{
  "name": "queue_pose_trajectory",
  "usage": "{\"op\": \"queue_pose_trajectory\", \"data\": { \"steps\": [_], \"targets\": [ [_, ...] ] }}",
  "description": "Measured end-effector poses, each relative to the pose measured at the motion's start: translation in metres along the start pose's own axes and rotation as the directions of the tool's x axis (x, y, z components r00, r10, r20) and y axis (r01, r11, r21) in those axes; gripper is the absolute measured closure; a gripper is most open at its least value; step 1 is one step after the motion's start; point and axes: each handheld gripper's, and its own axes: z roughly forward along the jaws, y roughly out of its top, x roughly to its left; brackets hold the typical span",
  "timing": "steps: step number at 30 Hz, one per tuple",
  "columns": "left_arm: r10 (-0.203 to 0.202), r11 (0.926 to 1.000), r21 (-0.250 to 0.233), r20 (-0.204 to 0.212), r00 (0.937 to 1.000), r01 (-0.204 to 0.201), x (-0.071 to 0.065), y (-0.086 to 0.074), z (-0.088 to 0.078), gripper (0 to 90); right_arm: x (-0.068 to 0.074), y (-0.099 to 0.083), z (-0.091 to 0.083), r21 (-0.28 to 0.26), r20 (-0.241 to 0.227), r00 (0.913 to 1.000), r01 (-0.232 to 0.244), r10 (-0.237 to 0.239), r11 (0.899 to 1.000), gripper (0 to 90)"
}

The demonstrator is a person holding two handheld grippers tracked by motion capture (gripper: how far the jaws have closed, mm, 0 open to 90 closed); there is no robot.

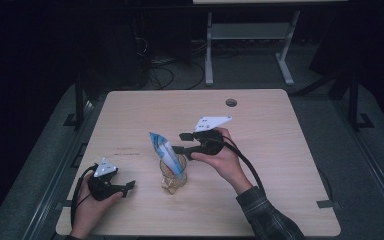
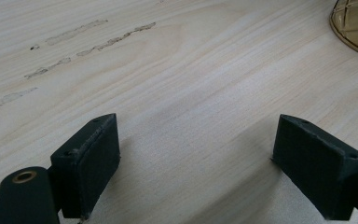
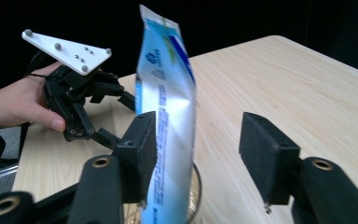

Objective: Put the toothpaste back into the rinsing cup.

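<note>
Your right gripper (image 3: pixel 198 154) gapes wide around the blue-white packet (image 3: pixel 170 116) standing in the amber glass (image 1: pixel 173 172); your left gripper (image 2: pixel 196 163) rests open, empty, on the table (image 1: pixel 280 150) beside it.

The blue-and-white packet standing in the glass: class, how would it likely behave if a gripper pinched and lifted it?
The packet looks like thin shiny foil, so it would probably flex or crumple rather than stay stiff. Its glossy surface may slip between the pads. It stands tilted, well above the amber glass, so a sideways tug might tip the glass.
</note>
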Motion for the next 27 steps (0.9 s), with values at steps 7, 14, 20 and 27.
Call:
{"op": "queue_pose_trajectory", "data": {
  "steps": [7,14,20,27],
  "targets": [
    [0.001,1.0000,0.002,0.000,1.0000,-0.001,0.000,0.000,0.000,13.7,-0.010,-0.008,-0.018,0.043,0.064,0.9979,-0.006,0.003,0.999,41.4],
    [0.003,1.0000,0.002,0.000,1.0000,-0.003,0.000,0.000,0.000,13.7,-0.020,-0.020,-0.036,0.089,0.121,0.9927,-0.009,-0.002,0.996,38.3],
    [0.001,1.0000,0.000,-0.001,1.0000,-0.001,0.000,0.000,0.000,13.7,-0.027,-0.032,-0.051,0.093,0.162,0.9867,-0.026,0.011,0.995,37.6],
    [0.003,1.0000,0.002,-0.001,1.0000,-0.003,0.000,0.000,0.000,13.8,-0.031,-0.050,-0.066,0.128,0.205,0.9786,-0.046,0.019,0.991,37.1]
  ]
}}
